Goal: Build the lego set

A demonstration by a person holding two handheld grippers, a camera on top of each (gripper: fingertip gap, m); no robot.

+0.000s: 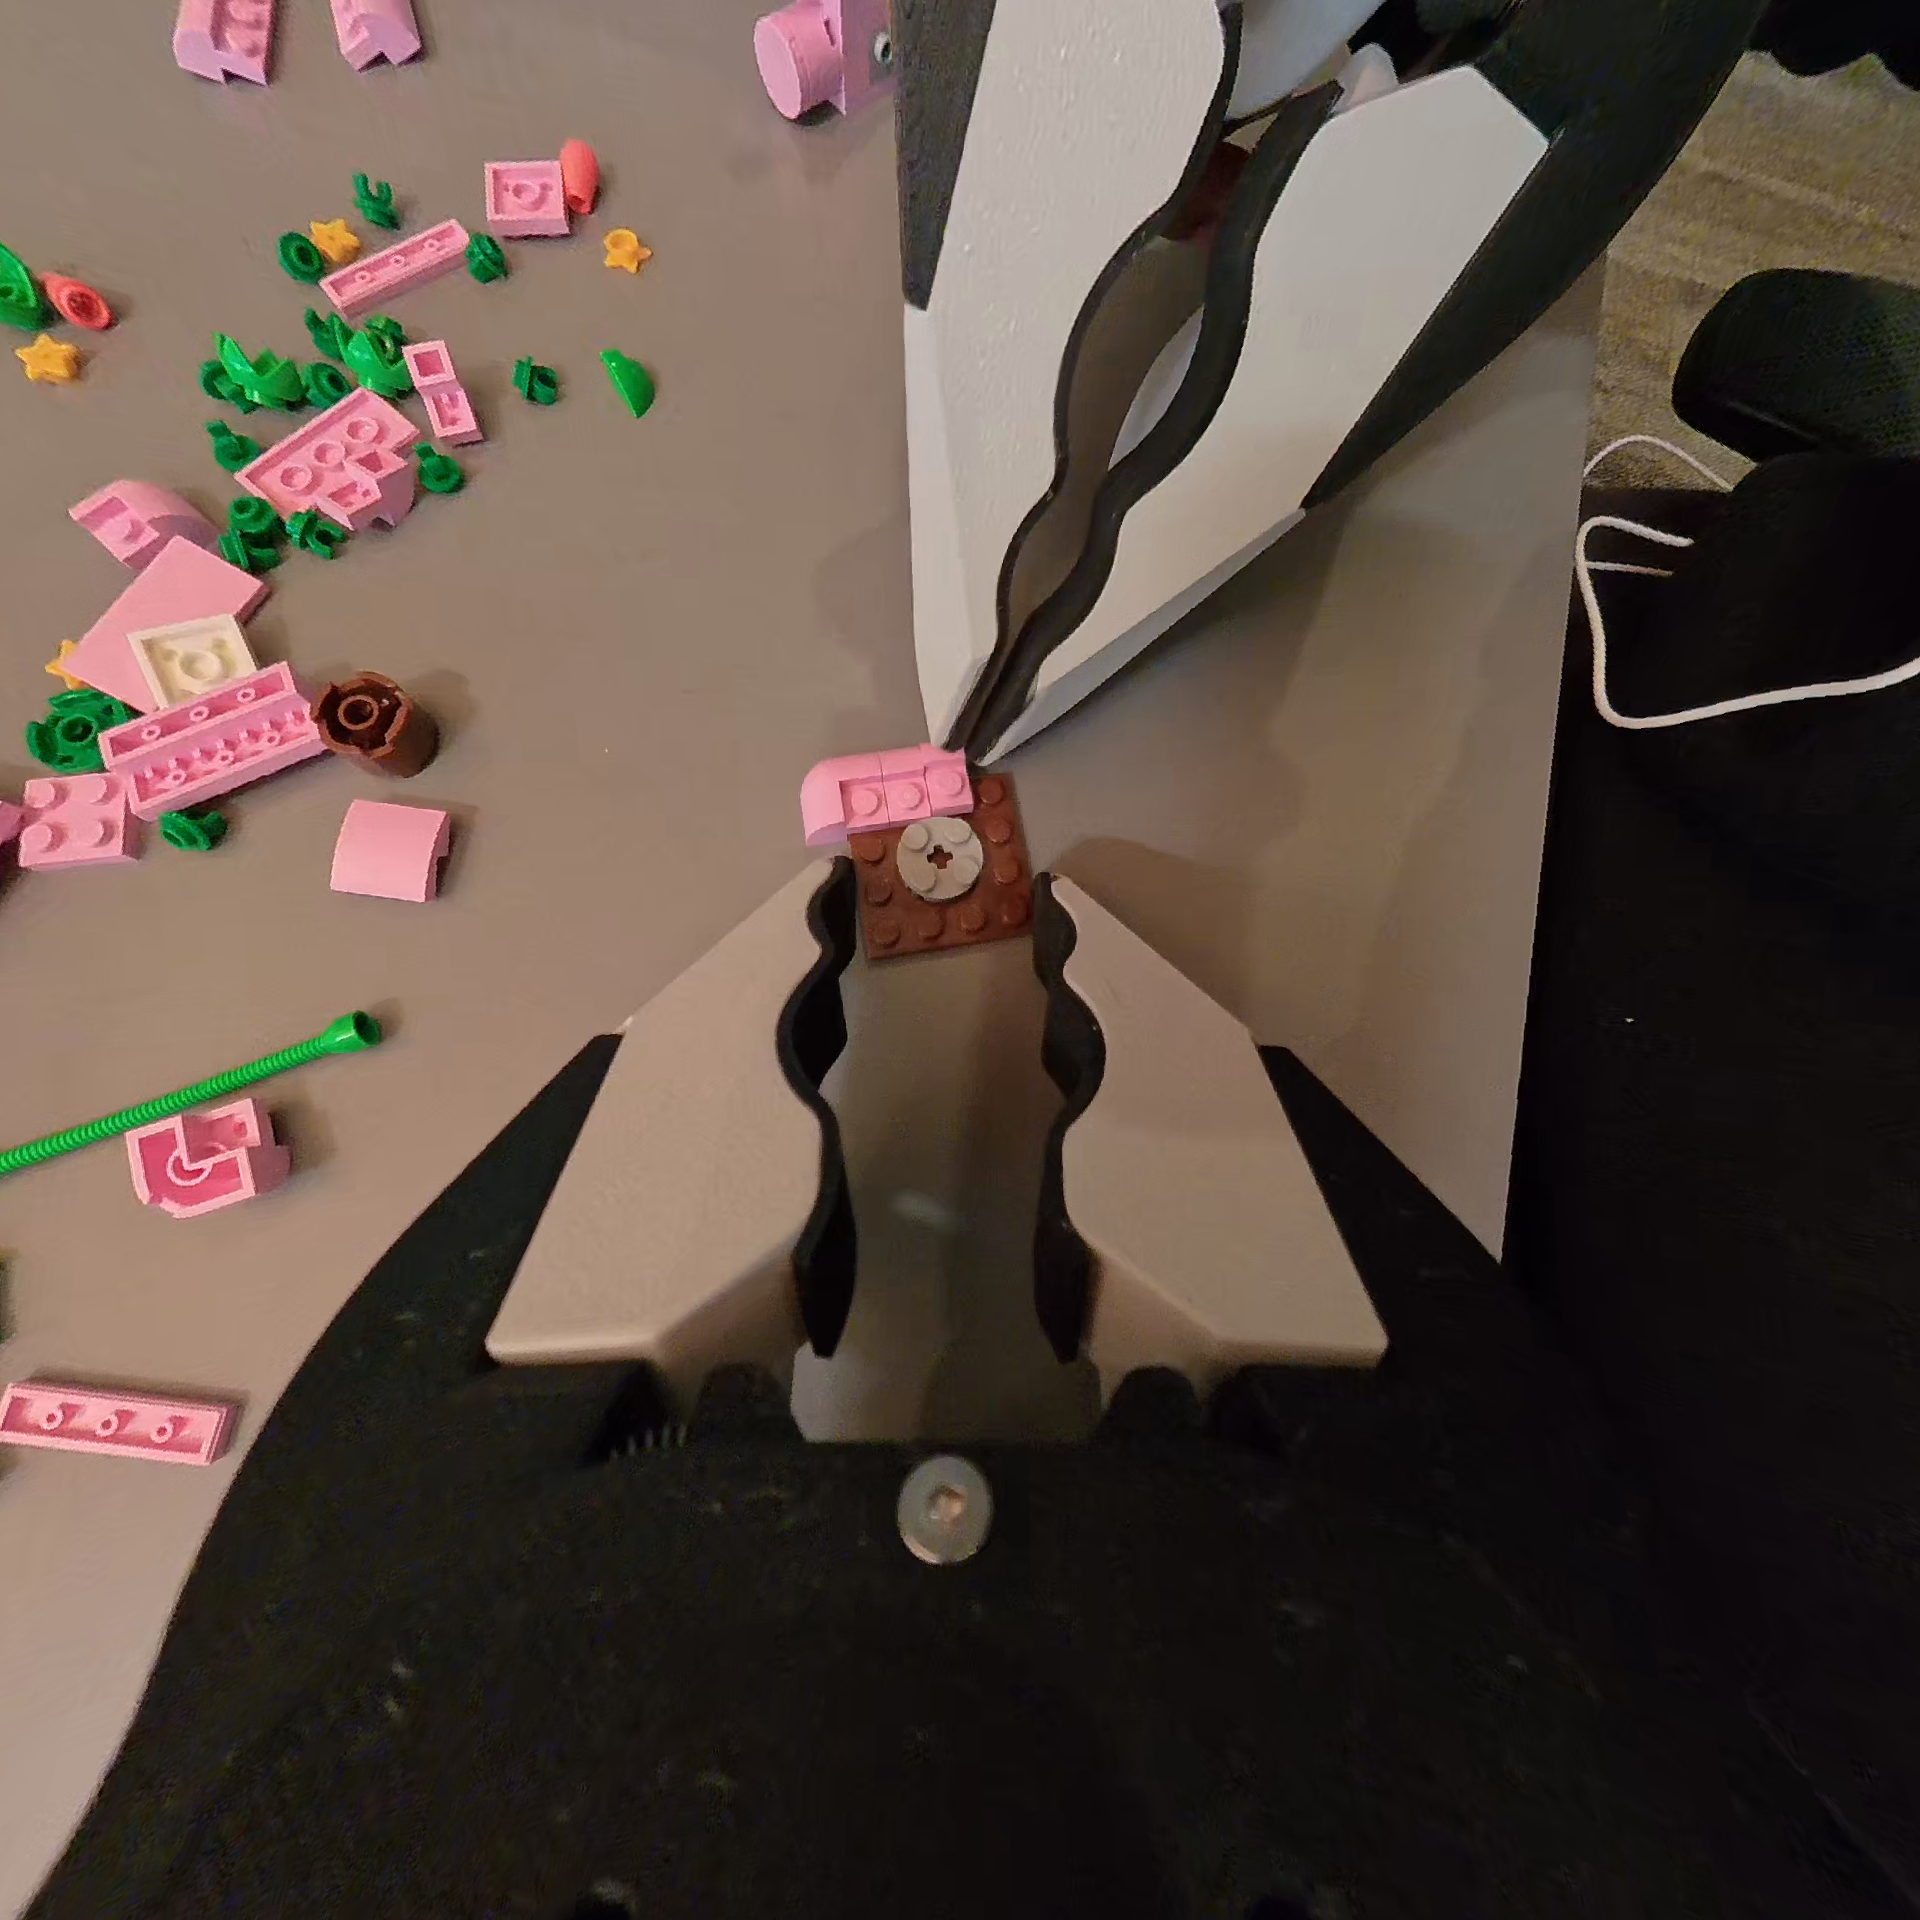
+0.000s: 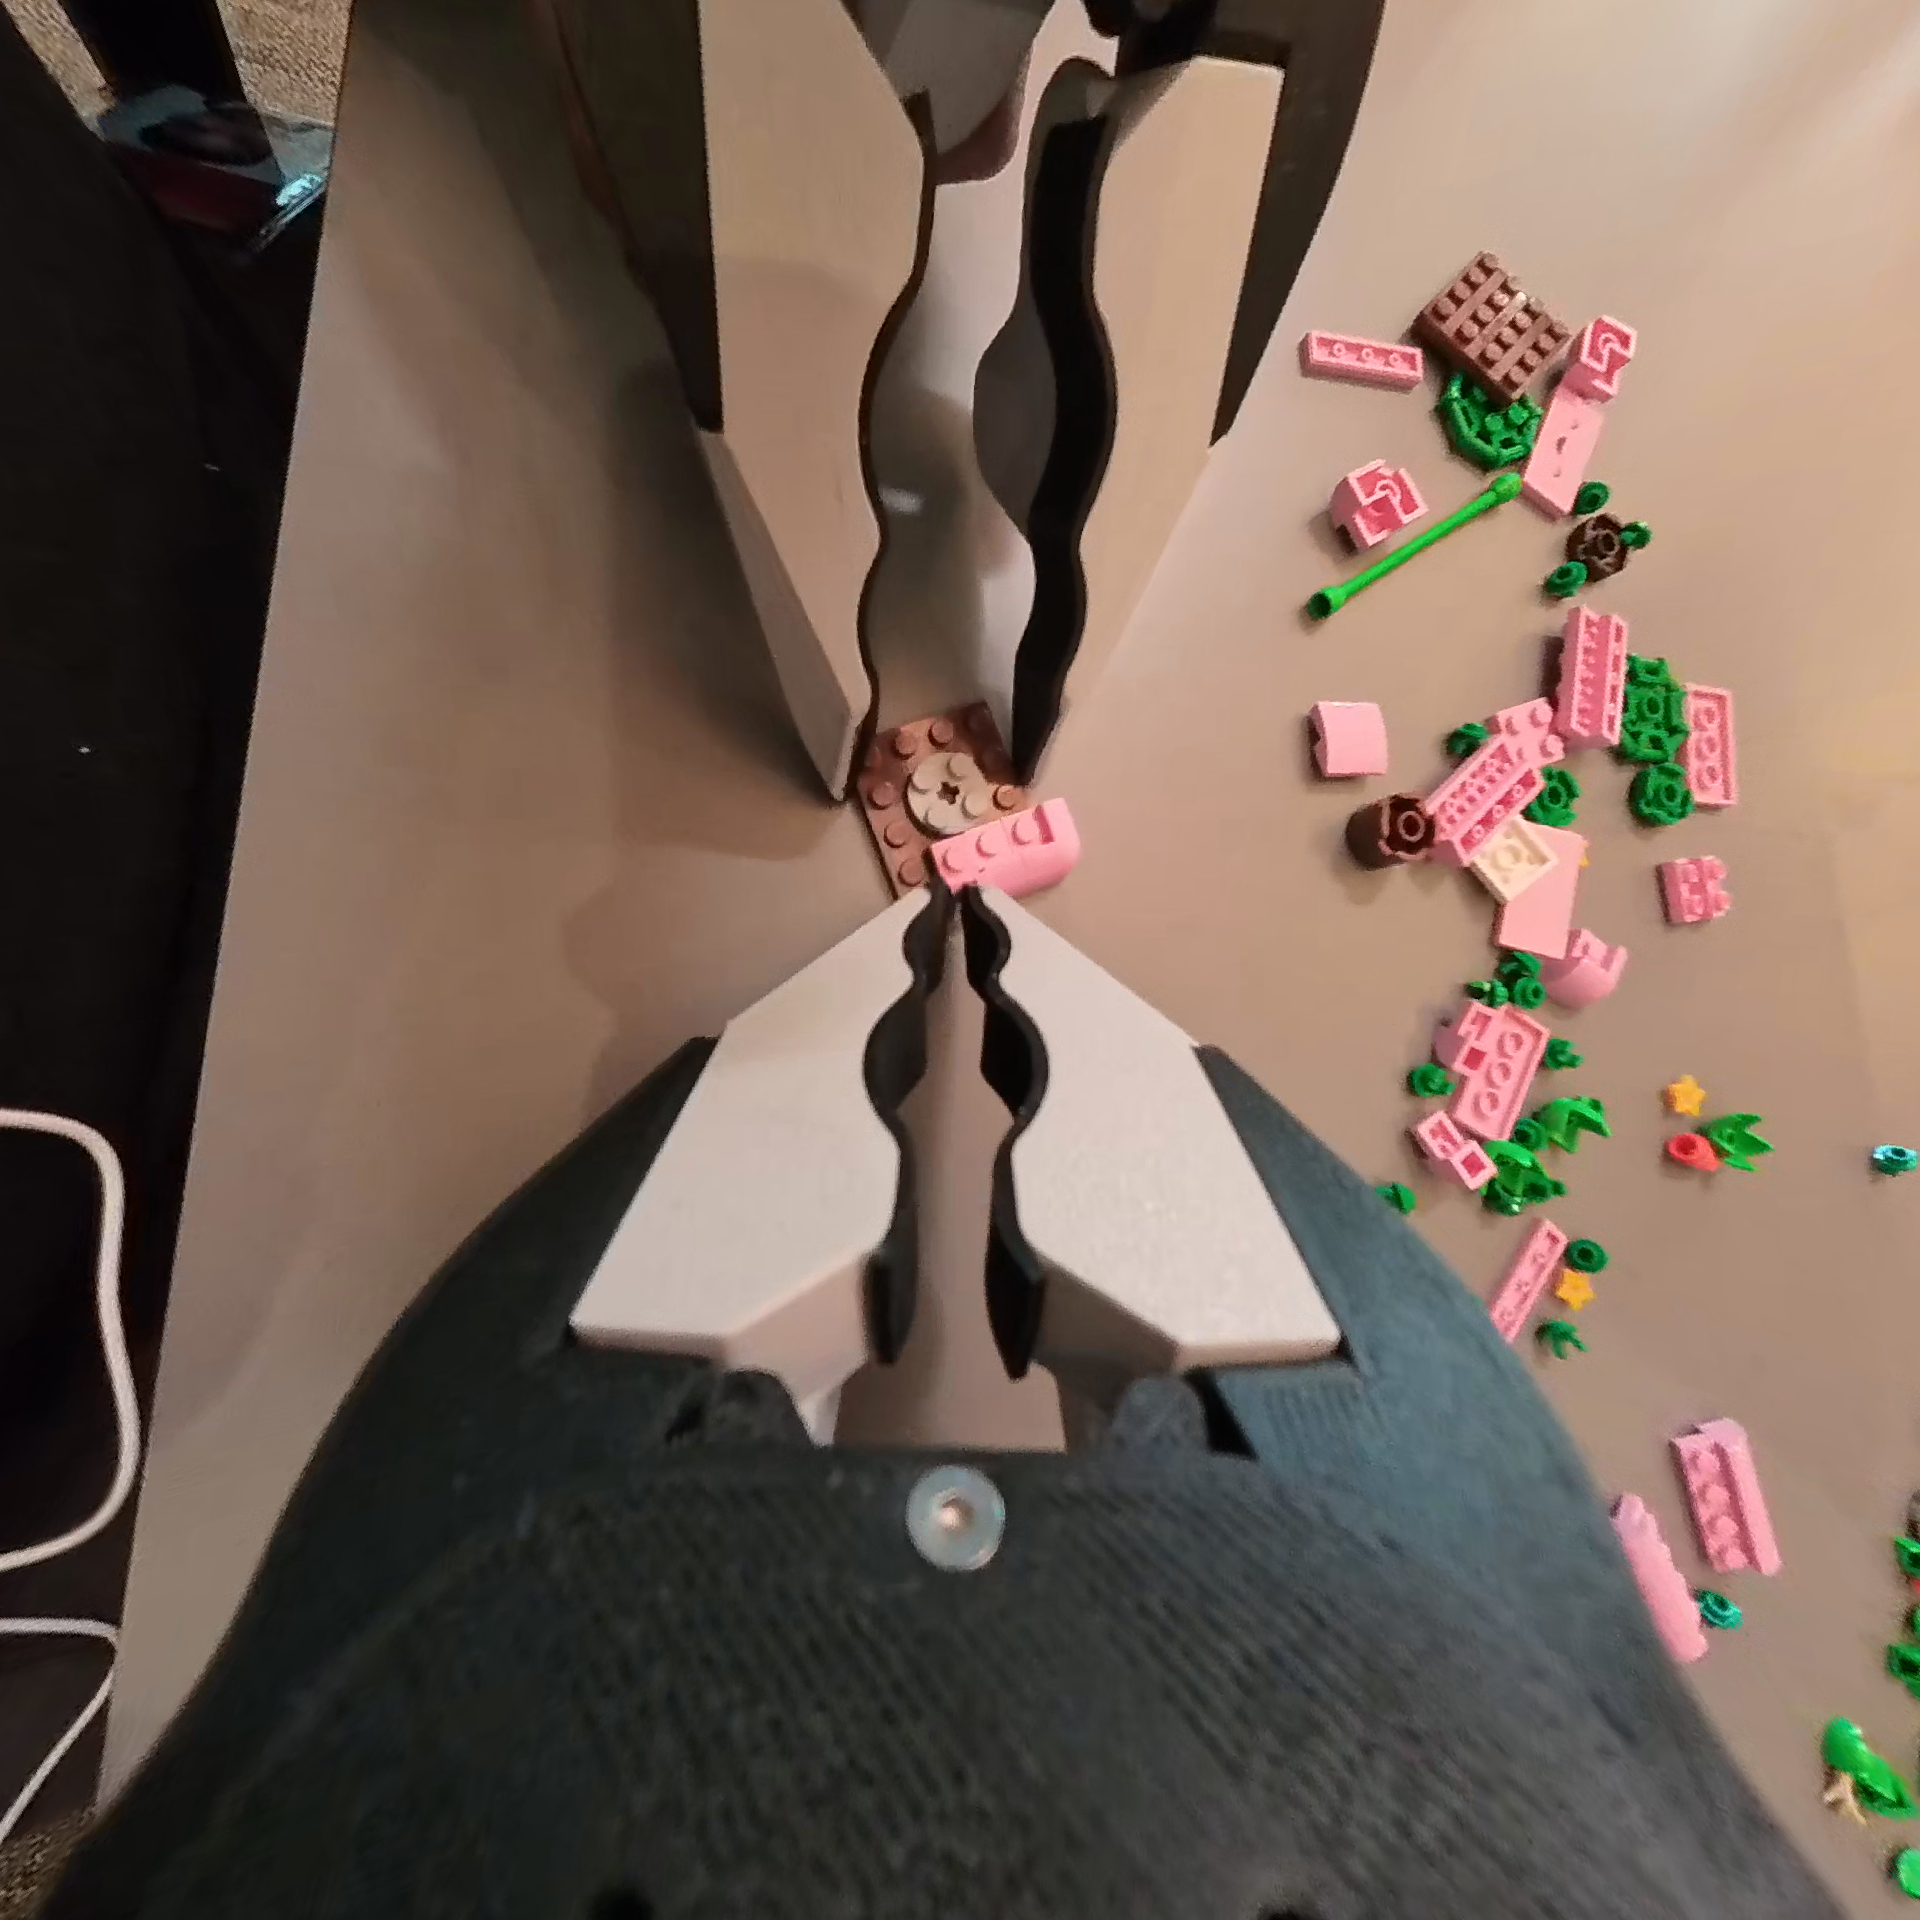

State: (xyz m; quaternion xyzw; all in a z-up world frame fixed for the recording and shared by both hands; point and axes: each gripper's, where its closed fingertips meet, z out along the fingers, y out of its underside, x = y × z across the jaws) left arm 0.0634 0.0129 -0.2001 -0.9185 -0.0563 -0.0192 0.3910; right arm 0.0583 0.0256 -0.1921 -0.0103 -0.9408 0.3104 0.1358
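Observation:
A square brown plate (image 1: 935, 930) with a grey round piece (image 1: 940, 854) at its centre lies on the grey table. A pink brick row with a curved end (image 1: 883, 795) sits along its far edge. My left gripper (image 1: 940, 888) is shut on the plate's two sides. My right gripper (image 1: 971, 740) comes in from the far side, shut and empty, with its tips touching the pink row's end. In the right wrist view my right gripper (image 2: 956, 899) meets the pink row (image 2: 1013, 847) on the plate (image 2: 904, 758), which the left gripper (image 2: 935, 781) grips.
Loose pink and green pieces (image 1: 312, 468) lie scattered left of the build, with a brown round brick (image 1: 369, 722), a green rod (image 1: 187, 1091) and a pink curved piece (image 1: 390, 847). A second brown plate (image 2: 1491, 322) lies far off. The table edge (image 1: 1548, 831) and a white cable (image 1: 1662, 707) are on the right. Only a small space, under 4 cm, lies between the two pairs of fingers. The pink curved piece (image 1: 390, 847) lies around 8 centimeters away from my left fingertips. It is also in sight in the right wrist view (image 2: 1351, 738).

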